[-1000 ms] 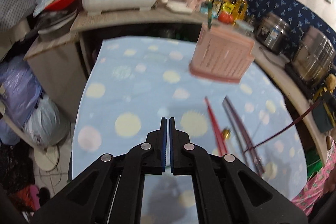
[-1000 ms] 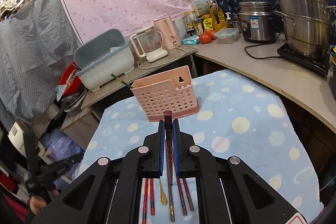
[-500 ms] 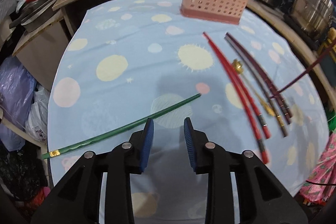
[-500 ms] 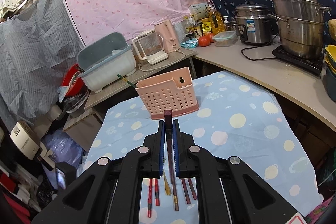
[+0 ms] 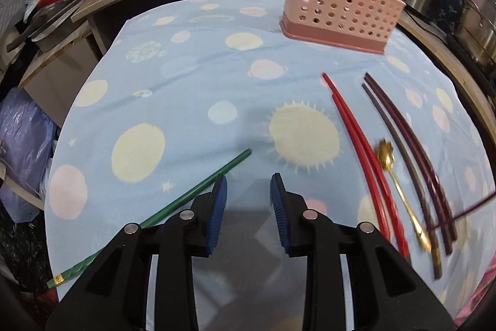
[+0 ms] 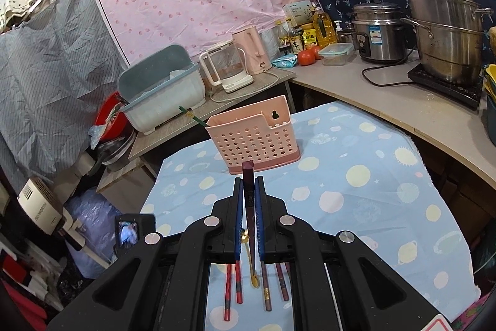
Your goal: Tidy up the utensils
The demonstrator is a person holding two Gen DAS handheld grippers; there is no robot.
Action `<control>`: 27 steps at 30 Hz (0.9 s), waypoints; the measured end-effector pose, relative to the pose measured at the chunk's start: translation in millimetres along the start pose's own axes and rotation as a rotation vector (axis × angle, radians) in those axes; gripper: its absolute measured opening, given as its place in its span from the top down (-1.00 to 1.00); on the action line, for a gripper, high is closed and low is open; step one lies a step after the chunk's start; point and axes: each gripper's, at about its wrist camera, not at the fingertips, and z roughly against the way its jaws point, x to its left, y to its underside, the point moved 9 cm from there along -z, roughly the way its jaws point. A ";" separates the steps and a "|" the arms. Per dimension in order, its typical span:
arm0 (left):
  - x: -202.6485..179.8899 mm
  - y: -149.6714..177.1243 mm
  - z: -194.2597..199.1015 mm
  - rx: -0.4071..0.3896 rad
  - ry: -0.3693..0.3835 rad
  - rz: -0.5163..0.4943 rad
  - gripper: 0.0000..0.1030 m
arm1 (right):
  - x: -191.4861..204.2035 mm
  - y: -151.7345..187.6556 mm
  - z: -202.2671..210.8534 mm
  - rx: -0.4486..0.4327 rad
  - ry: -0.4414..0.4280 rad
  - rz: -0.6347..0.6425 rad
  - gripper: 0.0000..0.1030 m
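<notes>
A pink perforated utensil holder (image 5: 339, 2) stands at the far side of the blue dotted tablecloth (image 5: 173, 101); it also shows in the right wrist view (image 6: 252, 134) with a green chopstick (image 6: 192, 117) sticking out of it. My left gripper (image 5: 248, 194) is open just above the cloth, its left finger beside a green chopstick (image 5: 173, 207) lying there. Two red chopsticks (image 5: 359, 151), a gold spoon (image 5: 400, 191) and dark maroon chopsticks (image 5: 412, 157) lie to the right. My right gripper (image 6: 248, 207) is shut on a dark maroon chopstick (image 6: 248, 179), held high above the table.
A counter runs behind and to the right with a white-blue dish tub (image 6: 161, 95), kettles (image 6: 248, 55), a rice cooker (image 6: 376, 31) and stacked steel pots (image 6: 446, 27). Bags and a fan (image 6: 40, 207) stand on the floor to the left of the table.
My left gripper has opened wider and moved forward along the green chopstick towards its tip. My right gripper has stayed shut on the maroon chopstick and has risen a little.
</notes>
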 end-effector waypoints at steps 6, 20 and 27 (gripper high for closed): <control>11.2 3.4 34.3 -0.057 0.027 0.015 0.43 | 8.2 6.5 -2.5 0.018 -0.022 0.003 0.86; 108.1 52.2 40.5 0.005 -0.010 0.059 0.33 | 41.7 16.6 1.1 0.027 -0.061 0.037 0.85; 56.4 60.8 43.2 0.027 0.066 0.010 0.33 | 42.7 13.3 6.7 0.017 -0.060 0.045 0.85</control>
